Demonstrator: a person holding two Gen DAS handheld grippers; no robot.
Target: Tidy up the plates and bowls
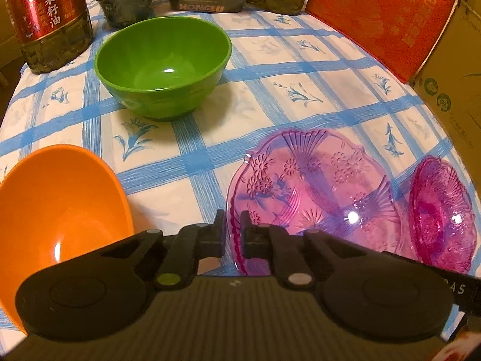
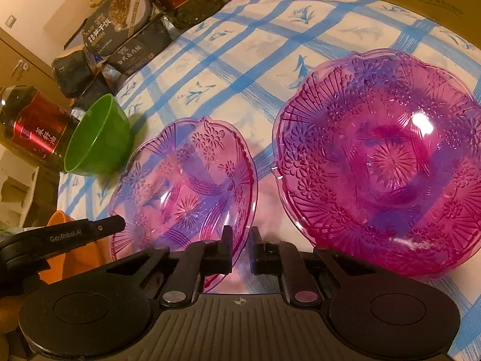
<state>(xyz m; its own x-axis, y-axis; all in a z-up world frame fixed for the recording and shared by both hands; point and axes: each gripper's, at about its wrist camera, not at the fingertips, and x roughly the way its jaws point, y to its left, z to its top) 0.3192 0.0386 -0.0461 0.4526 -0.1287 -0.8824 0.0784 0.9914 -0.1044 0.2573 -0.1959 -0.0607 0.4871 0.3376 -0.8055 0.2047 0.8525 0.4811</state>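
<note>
Left wrist view: left gripper [image 1: 233, 231] has its jaws pinched on the near rim of the pale pink plate [image 1: 315, 186]. Orange bowl [image 1: 60, 210] sits just left of it; green bowl [image 1: 163, 66] stands farther back on the blue-checked tablecloth [image 1: 300, 90]. Right wrist view: right gripper [image 2: 242, 242] is closed on the same plate's near right edge, though contact is hard to confirm through the clear plastic. Darker pink plate [image 2: 387, 162] lies right.
</note>
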